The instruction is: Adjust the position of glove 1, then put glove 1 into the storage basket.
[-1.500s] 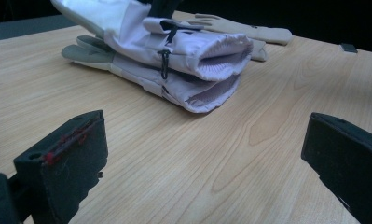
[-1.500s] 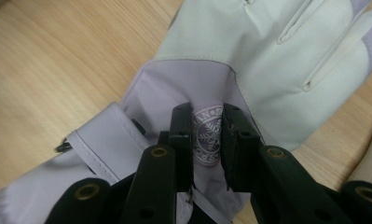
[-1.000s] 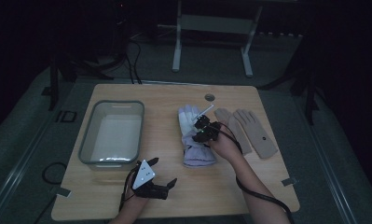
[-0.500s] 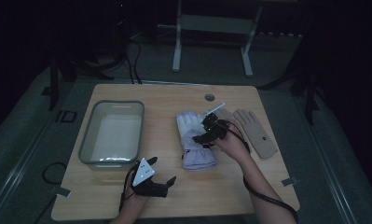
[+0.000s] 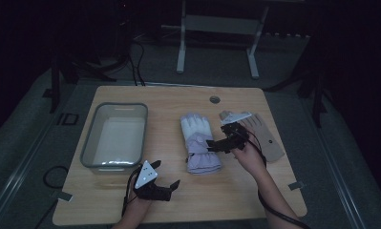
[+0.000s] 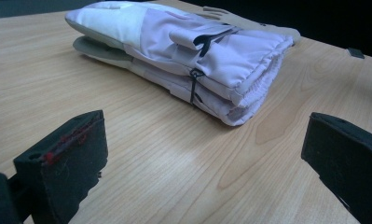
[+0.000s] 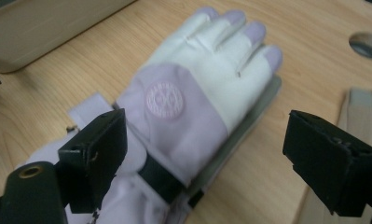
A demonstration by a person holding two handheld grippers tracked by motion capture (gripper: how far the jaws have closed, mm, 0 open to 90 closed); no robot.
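Flat on the table [image 5: 255,191] lies a lilac-and-white glove [image 5: 199,143], cuff elasticated.

Padded lilac-and-white fabric glove [image 5: 198,140], lying flat just right of the grey plastic tub [image 5: 93,138], apart from it, fingers pointing toward the far edge and gathered cuff toward the near edge. White across the fingers and upper back [image 7: 211,56], lilac below, with a round embossed emblem on the lilac panel. Seen from the cuff end [image 6: 207,60], stacked in two layers, pale grey underside beneath, black strap and pull at the wrist, elasticated white-lined opening. Flat tan glove [image 5: 262,136], farther right of the tub, fingers also pointing away, lying slightly angled.
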